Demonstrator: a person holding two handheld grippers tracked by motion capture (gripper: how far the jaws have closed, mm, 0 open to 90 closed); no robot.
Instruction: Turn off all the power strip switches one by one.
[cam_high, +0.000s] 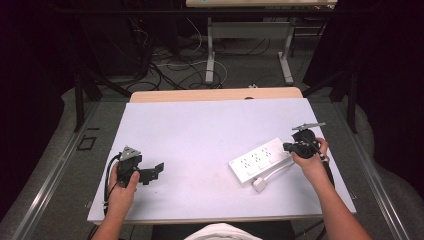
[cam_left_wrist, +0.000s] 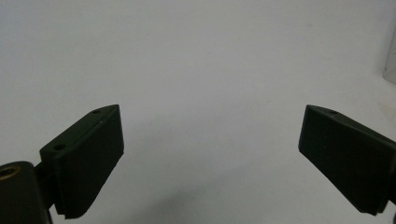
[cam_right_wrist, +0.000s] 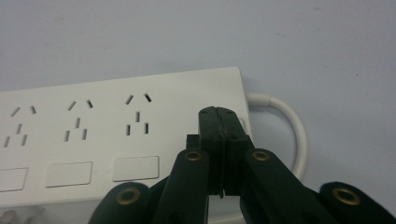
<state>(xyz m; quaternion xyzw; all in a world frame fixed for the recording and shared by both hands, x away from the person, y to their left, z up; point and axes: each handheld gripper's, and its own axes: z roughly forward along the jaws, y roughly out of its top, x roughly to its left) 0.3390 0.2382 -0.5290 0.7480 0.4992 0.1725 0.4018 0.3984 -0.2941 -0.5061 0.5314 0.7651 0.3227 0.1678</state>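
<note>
A white power strip with several sockets lies at the right of the white table; its white cable loops to a plug in front of it. My right gripper is shut, with its tips over the strip's cable end. In the right gripper view the closed jaws rest on or just above the power strip, holding nothing, with the cable curving to their right. My left gripper sits low at the table's left, open, with nothing between its fingers.
The white table top has a wooden edge at the back. Beyond it stand table legs and loose floor cables. Metal rails run along both sides.
</note>
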